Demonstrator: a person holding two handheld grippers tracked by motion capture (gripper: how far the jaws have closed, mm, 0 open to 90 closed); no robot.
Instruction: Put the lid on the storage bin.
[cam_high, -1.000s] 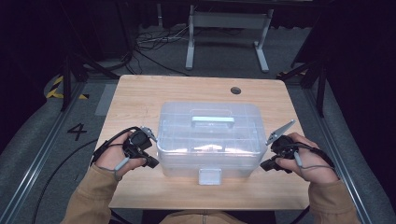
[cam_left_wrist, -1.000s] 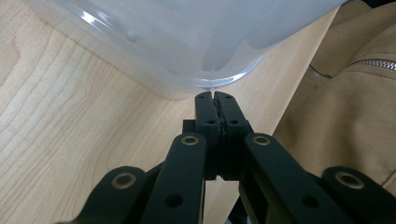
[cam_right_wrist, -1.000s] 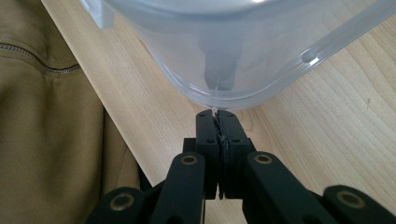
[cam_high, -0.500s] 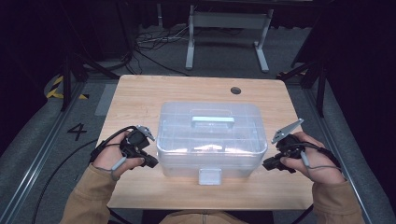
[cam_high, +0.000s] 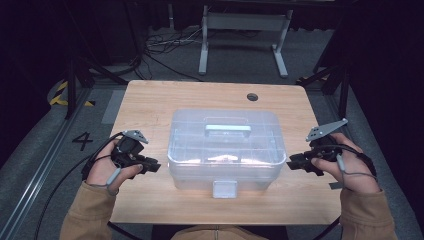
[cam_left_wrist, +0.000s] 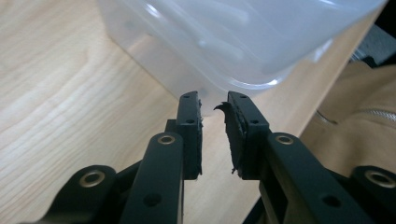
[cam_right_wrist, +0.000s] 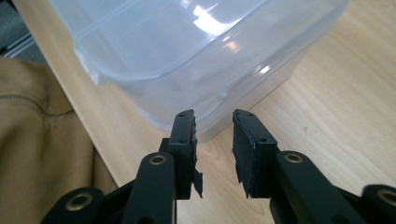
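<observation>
Box status, high view: clear plastic storage box sits mid-table, lid on, front latch facing the person. Left gripper just beside the box's left end, right gripper just beside its right end; neither appears to touch.

Left gripper view: jaws have just been opening, now parted with nothing between them, tips right at the box's lower corner. One pad's lining is frayed and curling at the tip, which the high view is too coarse to show.

Right gripper view: same here, jaws have just been opening, gap empty, box wall just ahead. A scrap hangs off the left pad.

Risks, as a judgement: worn pads could slip on smooth plastic if they re-grip the ends. A one-sided push would skate or rotate the light box toward the near edge. Only the high view gives the latch and handle position; gripper views can't confirm the lid is locked.
</observation>
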